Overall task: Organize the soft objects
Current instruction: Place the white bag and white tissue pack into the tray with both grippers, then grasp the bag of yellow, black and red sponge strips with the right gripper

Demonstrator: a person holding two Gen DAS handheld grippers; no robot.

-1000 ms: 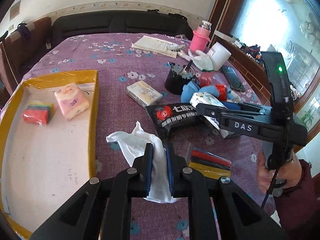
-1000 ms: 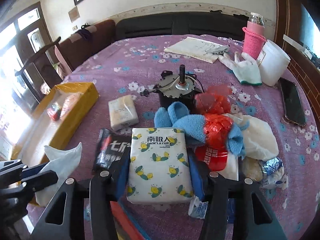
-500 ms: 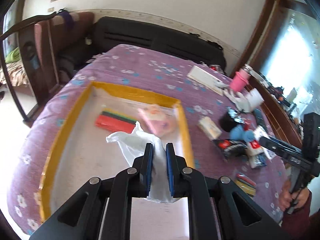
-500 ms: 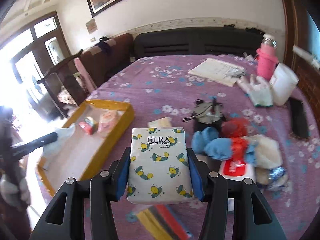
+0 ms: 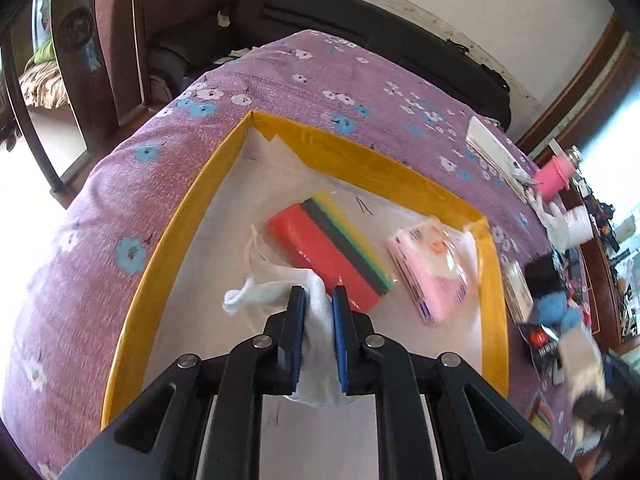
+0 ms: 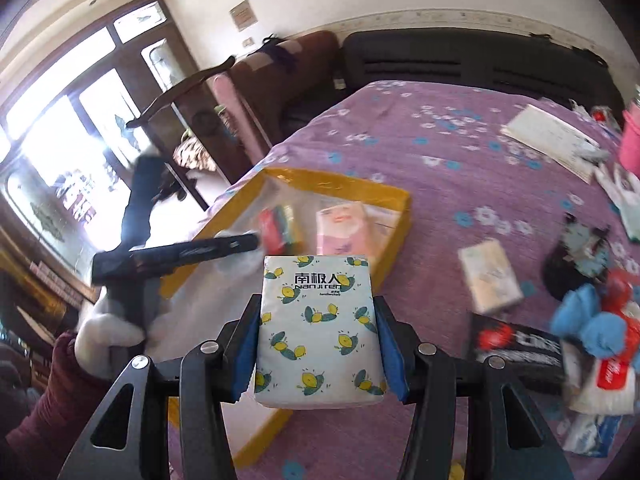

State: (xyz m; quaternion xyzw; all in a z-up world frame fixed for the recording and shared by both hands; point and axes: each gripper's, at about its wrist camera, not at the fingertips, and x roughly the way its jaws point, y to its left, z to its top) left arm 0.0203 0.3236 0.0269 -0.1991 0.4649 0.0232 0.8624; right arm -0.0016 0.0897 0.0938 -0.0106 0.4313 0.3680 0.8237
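Note:
My left gripper (image 5: 318, 300) is shut on a white cloth (image 5: 276, 294) and hangs over the white floor of the yellow-rimmed tray (image 5: 360, 160). In the tray lie a pack of coloured sponges (image 5: 328, 254) and a pink tissue pack (image 5: 430, 270). My right gripper (image 6: 318, 316) is shut on a white tissue pack with lemon print (image 6: 318, 328), held above the purple tablecloth just right of the tray (image 6: 394, 204). In the right wrist view the left gripper (image 6: 180, 250) reaches over the tray from the left.
To the tray's right lie a small tissue pack (image 6: 490, 278), a black packet (image 6: 516, 346), blue cloths (image 6: 592, 324), a black motor (image 6: 576, 264) and a notebook (image 6: 550, 136). A pink bottle (image 5: 554, 172) stands at the far edge. Chairs and a black sofa (image 6: 460, 64) ring the table.
My left gripper carried the white cloth left from the tablecloth to over the tray. My right gripper lifted the lemon tissue pack off the pile and swung it left toward the tray.

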